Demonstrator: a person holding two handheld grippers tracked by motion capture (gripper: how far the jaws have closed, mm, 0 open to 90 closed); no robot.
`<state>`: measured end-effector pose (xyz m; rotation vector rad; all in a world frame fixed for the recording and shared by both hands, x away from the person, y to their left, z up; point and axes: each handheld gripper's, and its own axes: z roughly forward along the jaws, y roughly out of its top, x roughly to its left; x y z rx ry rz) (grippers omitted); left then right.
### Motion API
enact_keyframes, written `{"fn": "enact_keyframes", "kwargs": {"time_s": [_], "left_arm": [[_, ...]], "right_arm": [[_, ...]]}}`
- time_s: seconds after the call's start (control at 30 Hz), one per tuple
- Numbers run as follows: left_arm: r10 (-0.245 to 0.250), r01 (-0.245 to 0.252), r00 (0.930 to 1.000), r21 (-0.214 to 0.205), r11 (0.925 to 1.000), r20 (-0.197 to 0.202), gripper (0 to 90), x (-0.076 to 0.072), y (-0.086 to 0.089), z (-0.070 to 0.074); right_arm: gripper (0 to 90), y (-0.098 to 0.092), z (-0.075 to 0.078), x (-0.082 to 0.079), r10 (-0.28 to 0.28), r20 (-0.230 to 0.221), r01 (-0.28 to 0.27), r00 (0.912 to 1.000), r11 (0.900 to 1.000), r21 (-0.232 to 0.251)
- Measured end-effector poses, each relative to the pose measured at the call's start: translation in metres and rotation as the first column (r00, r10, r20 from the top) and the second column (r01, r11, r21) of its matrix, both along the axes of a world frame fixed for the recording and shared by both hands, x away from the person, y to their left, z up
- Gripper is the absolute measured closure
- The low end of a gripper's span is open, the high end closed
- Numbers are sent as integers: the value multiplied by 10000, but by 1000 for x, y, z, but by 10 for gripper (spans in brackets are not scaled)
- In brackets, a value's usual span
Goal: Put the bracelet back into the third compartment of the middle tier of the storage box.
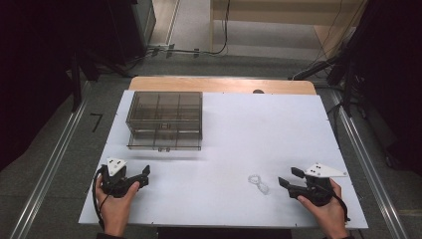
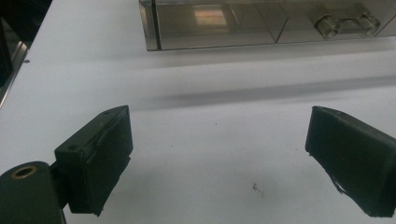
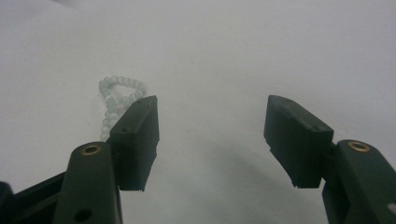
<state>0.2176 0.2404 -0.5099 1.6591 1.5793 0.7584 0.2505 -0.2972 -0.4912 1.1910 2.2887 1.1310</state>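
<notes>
A string of clear beads (image 1: pixel 258 183) lies looped on the white table top (image 1: pixel 249 129), toward the front right. My right gripper (image 1: pixel 287 176) rests just to the right of it, held by a hand, pointing left. In the right gripper view the jaws (image 3: pixel 212 112) stand open with bare table between them, and the beads (image 3: pixel 114 100) lie beyond the left fingertip. My left gripper (image 1: pixel 145 177) sits at the front left, open and empty (image 2: pixel 219 126). It faces a smoky clear compartment box (image 1: pixel 165 119), whose front wall (image 2: pixel 261 23) is some way ahead.
A wooden table edge (image 1: pixel 221 83) shows behind the white top. Metal floor rails (image 1: pixel 50 169) run along both sides. Cables (image 1: pixel 199 50) lie on the floor at the back, with dark equipment at the left and right.
</notes>
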Motion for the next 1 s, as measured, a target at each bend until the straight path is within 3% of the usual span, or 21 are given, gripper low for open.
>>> {"fn": "enact_keyframes", "kwargs": {"time_s": [1.0], "left_arm": [[-28, 28, 10000, -8, 10000, -47, 73, 1, 0, -1]], "right_arm": [[424, 18, -1, -3, 452, -308, -452, 9985, 9990, 28]]}}
